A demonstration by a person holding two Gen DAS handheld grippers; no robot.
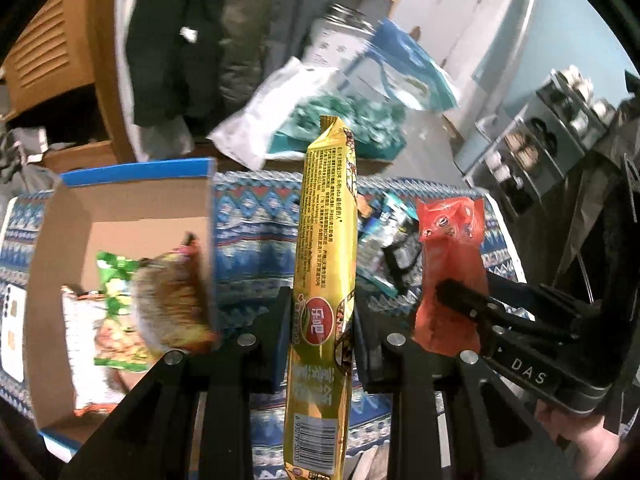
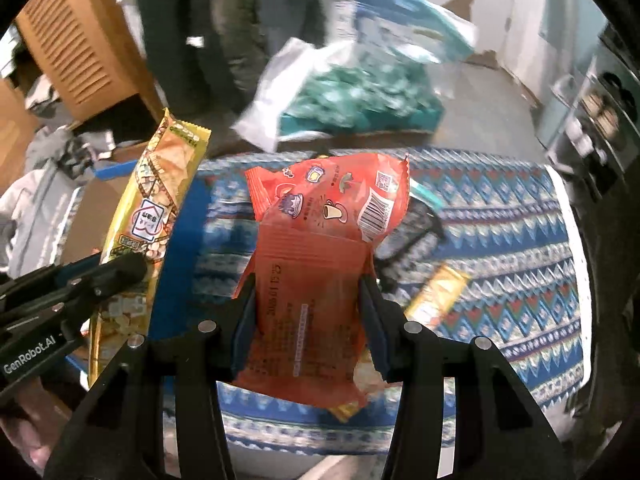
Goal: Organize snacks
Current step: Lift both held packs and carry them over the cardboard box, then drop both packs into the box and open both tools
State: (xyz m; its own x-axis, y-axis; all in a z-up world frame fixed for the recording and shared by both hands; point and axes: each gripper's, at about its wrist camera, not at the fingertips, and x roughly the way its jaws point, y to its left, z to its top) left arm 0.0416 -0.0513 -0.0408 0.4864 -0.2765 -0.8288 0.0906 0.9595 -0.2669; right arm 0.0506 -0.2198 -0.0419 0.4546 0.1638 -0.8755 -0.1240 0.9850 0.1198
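Keep both loads over the patterned cloth (image 2: 500,240) and steer toward the cardboard box (image 1: 128,208), which already holds several packets (image 1: 120,304). Your left gripper (image 1: 320,320) is clamped on the long yellow packet (image 1: 326,240), held upright; clear the box wall before lowering. Your right gripper (image 2: 308,312) grips the red packet (image 2: 320,248) by its lower half; hold it firmly, since the top flops.

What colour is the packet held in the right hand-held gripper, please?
Orange-red packet, clearest in the right wrist view.
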